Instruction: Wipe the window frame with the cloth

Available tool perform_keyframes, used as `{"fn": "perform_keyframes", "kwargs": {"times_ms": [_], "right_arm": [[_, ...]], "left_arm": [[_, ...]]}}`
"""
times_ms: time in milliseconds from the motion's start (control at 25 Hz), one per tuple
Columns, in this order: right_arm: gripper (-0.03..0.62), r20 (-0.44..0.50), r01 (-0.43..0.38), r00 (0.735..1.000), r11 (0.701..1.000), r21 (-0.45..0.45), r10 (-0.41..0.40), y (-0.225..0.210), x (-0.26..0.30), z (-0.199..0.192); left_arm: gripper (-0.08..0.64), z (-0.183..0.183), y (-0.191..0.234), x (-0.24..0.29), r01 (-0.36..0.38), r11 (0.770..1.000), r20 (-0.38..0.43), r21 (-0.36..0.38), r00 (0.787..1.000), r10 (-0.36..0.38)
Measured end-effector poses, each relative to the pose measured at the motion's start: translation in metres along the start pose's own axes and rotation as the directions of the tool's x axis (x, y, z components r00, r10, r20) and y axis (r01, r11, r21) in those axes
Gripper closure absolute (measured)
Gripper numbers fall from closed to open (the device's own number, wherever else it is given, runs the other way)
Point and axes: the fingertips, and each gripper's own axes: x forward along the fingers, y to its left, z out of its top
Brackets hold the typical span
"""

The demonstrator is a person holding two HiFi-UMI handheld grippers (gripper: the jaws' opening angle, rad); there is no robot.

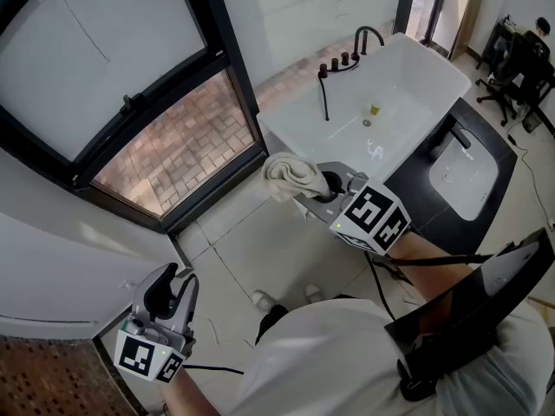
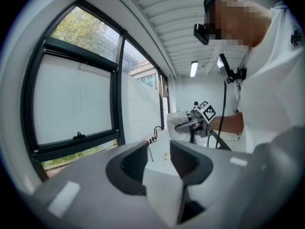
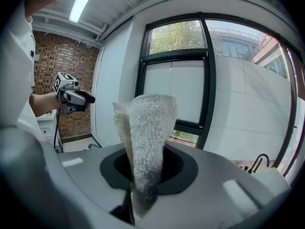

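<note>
**Cloth held up near the window**

The right gripper [image 3: 145,173] pinches a fluffy white cloth [image 3: 150,128]. In the head view the cloth sits in the middle, near the black window frame [image 1: 212,193] at the upper left, but not touching it. The left gripper [image 2: 159,161] is at the bottom left, its jaws spread with nothing between them. A white tub [image 1: 408,85] sits at the upper right.

Head view: high, steeply down on black window frame [image 1: 232,76], white rectangular bathtub [image 1: 425,68], left gripper [image 1: 171,282], right gripper [image 1: 314,185].
Left gripper view: low, level, faces same frame, tub, right gripper.
Right gripper view: close behind cream terry cloth [image 3: 147,142], faces frame, left gripper.
</note>
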Motion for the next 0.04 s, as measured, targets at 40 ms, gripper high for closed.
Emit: {"fn": "perform_keyframes", "kwargs": {"times_ms": [40], "right_arm": [[0.518,0.000,0.003,1.000,1.000,-0.001,-0.003,-0.0006,-0.0018,-0.0013]], "left_arm": [[0.394,0.0001,-0.0016,0.0009,0.002,1.000,0.002,0.001,1.000,-0.002]]}}
